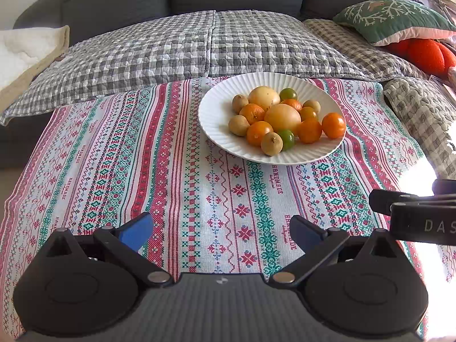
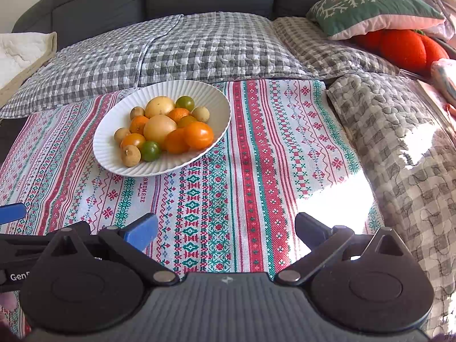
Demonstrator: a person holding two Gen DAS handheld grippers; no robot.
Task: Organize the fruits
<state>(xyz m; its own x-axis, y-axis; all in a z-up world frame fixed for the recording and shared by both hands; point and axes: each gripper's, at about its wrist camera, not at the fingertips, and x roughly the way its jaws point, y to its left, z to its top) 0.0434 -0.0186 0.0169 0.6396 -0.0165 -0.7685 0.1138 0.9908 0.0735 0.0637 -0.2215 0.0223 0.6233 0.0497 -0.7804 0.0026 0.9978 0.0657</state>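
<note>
A white ribbed plate (image 1: pixel 216 114) (image 2: pixel 111 154) rests on a patterned red, green and white cloth (image 1: pixel 171 185) (image 2: pixel 242 171). It holds several mixed fruits: two large yellow ones (image 1: pixel 282 117) (image 2: pixel 159 128), orange tomatoes (image 1: pixel 334 125) (image 2: pixel 198 135), green tomatoes (image 1: pixel 286 139) (image 2: pixel 150 150), mandarins and small tan longans (image 1: pixel 272 143) (image 2: pixel 130 155). My left gripper (image 1: pixel 221 228) hovers open over the cloth, well short of the plate. My right gripper (image 2: pixel 226 228) is open too, nearer than the plate and to its right. Both hold nothing.
A grey sofa with a checked quilt (image 1: pixel 199 45) (image 2: pixel 185 48) lies behind the cloth. A green snowflake cushion (image 1: pixel 390 17) (image 2: pixel 370 8) and an orange plush (image 1: pixel 424 52) (image 2: pixel 401 47) sit at the right. Sun glare (image 2: pixel 336 202) covers the cloth's right part. The other gripper shows at each view's edge.
</note>
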